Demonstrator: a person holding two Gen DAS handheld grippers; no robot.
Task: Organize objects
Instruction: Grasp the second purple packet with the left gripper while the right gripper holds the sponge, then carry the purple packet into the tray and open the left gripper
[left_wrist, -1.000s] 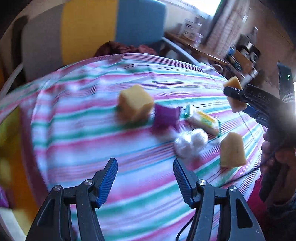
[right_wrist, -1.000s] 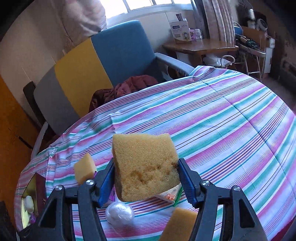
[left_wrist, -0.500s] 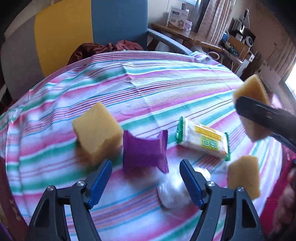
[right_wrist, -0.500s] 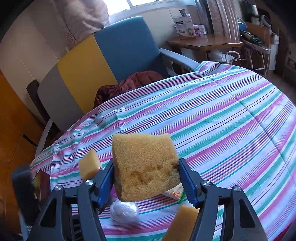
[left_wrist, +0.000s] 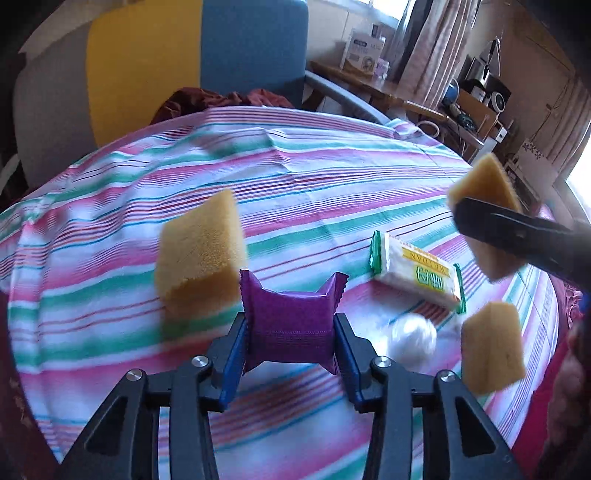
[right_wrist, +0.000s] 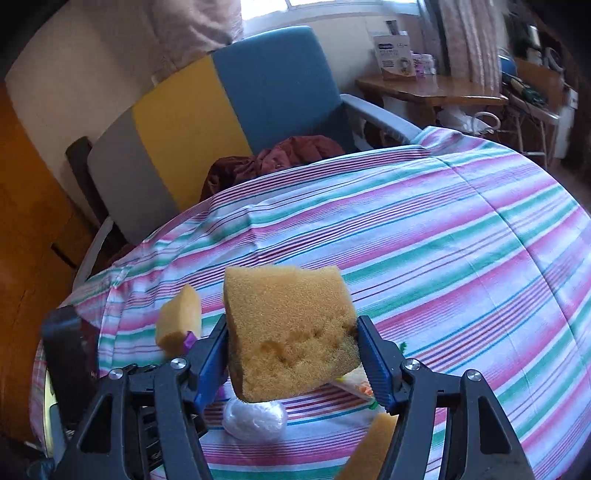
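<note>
The white packet (left_wrist: 417, 274) shows upside-down green and yellow lettering I can't make out; I read nothing elsewhere.

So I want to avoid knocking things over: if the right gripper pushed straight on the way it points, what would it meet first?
Probably the striped tablecloth. The right gripper, shut on a sponge, points down at bare cloth; the sponge would likely land first. Depth is hard to judge.

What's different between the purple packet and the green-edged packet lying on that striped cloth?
The purple packet is plain, squarish and sits between the pads of the left hand-held gripper, whose jaws have just been closing; the green-edged packet is longer, pale with printed lettering, and lies free with nothing gripping it. Both are sealed wrappers with crimped ends on the striped cloth.
</note>
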